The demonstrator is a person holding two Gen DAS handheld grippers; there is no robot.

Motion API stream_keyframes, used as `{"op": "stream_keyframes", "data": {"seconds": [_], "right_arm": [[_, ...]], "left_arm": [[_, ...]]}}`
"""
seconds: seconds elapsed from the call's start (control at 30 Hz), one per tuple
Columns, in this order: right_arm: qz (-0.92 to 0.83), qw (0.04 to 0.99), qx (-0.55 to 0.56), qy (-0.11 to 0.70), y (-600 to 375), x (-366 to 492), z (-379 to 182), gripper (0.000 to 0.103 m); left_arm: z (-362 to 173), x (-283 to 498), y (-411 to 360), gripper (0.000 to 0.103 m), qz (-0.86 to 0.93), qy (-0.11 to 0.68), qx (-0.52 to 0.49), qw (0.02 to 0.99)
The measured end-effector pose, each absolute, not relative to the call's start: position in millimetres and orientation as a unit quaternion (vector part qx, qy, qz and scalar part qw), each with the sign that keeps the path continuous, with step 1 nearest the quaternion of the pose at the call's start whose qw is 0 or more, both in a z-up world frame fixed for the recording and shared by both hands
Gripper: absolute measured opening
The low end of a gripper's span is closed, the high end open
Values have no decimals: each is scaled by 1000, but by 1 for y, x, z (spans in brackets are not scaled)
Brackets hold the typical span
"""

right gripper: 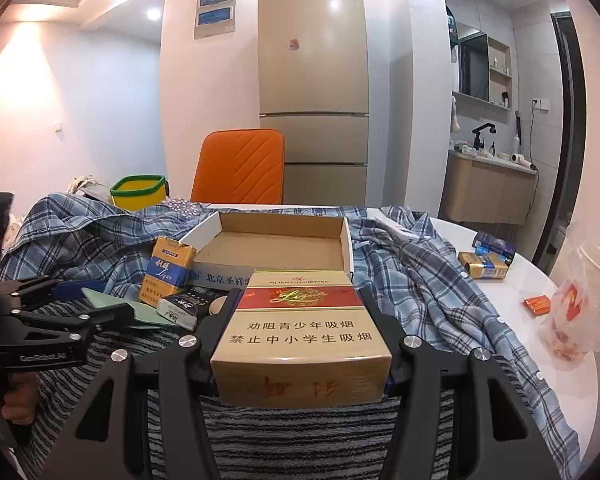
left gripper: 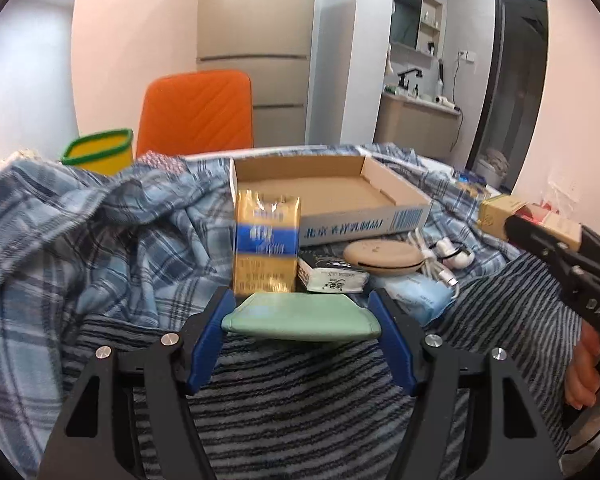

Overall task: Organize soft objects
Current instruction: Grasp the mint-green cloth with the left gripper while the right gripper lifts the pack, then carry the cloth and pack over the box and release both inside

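Gold pack (left gripper: 266,242) stands just behind green pouch (left gripper: 302,317).

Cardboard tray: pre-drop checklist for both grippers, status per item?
1. Right gripper shut on gold cigarette carton: ok.
2. Left gripper shut on green pouch: ok.
3. Cardboard tray is empty: ok.
4. Tray lies directly ahead of carton: ok.
5. Upright blue-gold cigarette pack stands between pouch and tray: not ok.
6. Carton fits inside tray: cannot tell.
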State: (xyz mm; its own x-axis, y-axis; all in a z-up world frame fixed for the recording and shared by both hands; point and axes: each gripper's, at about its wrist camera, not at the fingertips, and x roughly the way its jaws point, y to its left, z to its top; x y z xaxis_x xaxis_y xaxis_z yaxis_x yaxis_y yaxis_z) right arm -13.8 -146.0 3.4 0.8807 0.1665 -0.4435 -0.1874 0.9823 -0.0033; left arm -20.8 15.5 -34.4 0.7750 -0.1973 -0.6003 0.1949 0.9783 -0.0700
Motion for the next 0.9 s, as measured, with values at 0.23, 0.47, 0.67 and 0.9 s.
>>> {"op": "stream_keyframes", "data": {"seconds": [0.23, 0.47, 0.67, 0.9], "right_arm": [[93, 972, -37, 214, -146, -22, 13, 58], [95, 978, -32, 181, -149, -31, 40, 58], [92, 988, -36, 119, -143, -36, 78, 58], [91, 995, -14, 46, -139, 1, 101, 58]], "left_arm": [[0, -46, 14, 68, -94, 265, 8, 960], [38, -64, 11, 68, -87, 173, 3, 981], [66, -72, 3, 68, -78, 49, 1, 996], [76, -40, -6, 68, -62, -54, 12, 997]]}}
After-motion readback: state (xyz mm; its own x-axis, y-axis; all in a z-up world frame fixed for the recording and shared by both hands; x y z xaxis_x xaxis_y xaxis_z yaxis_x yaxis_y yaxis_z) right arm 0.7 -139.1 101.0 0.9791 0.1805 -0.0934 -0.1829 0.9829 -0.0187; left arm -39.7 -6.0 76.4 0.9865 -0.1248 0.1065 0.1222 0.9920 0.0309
